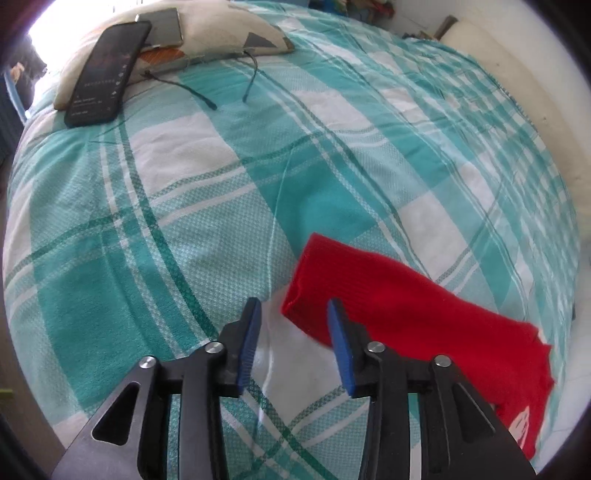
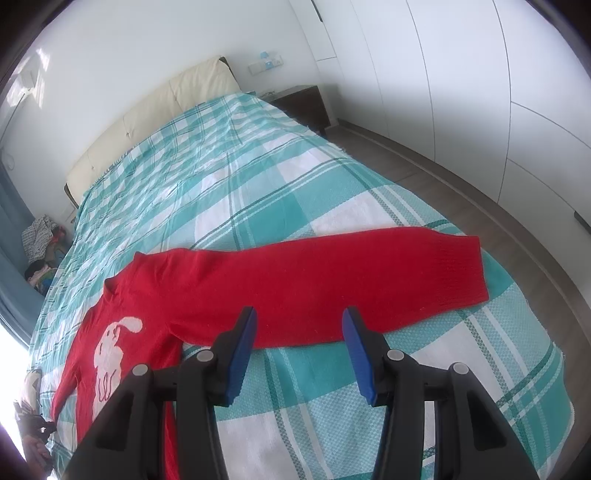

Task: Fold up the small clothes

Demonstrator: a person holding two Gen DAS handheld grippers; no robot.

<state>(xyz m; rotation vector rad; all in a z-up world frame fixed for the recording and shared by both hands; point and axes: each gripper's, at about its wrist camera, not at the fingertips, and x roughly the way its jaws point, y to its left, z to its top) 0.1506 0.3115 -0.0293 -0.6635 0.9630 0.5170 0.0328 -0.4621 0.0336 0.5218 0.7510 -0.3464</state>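
A small red sweater (image 2: 229,280) with a white rabbit motif (image 2: 110,354) lies flat on the teal checked bedspread (image 2: 229,177). One sleeve (image 2: 369,273) stretches out to the right in the right wrist view. My right gripper (image 2: 299,317) is open and empty, just above the sleeve's near edge. In the left wrist view the other sleeve (image 1: 399,306) lies at lower right. My left gripper (image 1: 293,308) is open and empty, with its right finger over the cuff end.
A black phone (image 1: 105,72) and a tablet (image 1: 162,26) rest on a beige pillow (image 1: 221,33) at the far left, with thin black cords (image 1: 192,90) beside it. The cream headboard (image 2: 147,110), a dark nightstand (image 2: 306,103), white wardrobes (image 2: 480,92) and wooden floor (image 2: 461,177) border the bed.
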